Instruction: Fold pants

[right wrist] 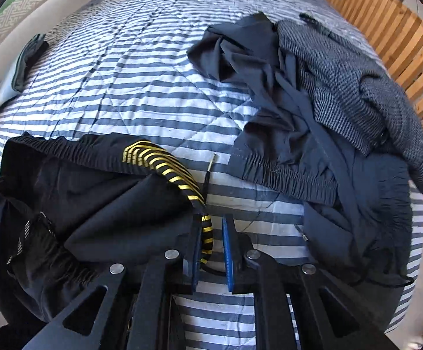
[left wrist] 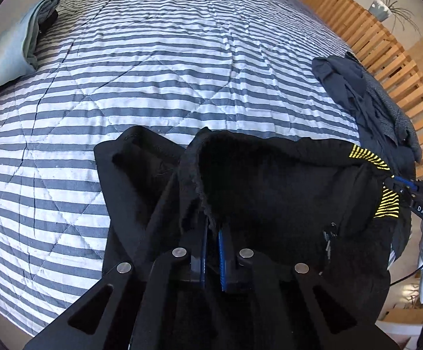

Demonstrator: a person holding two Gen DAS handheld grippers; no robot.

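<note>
Black gripper arms fill the bottom of both views. Between them, the left gripper has its blue pads drawn nearly together on a fuzzy edge of the black pants, pinching the cloth. The right gripper stands narrow but not closed: a yellow-and-black striped band of the pants runs between its pads, lying against the left pad, with a gap to the right one, so I cannot say it is truly gripped.

The pants hang bunched between the two grippers at the near edge of the bed, their elastic waistband resting on the blue-and-white striped quilt. A thin dark drawstring lies on the quilt just beside the striped band.

On the right side of the bed sits a crumpled heap of dark navy clothes, with a grey knit garment on top. Folded pale green cloth lies at the far left edge. A wooden slatted rail runs along the right.
</note>
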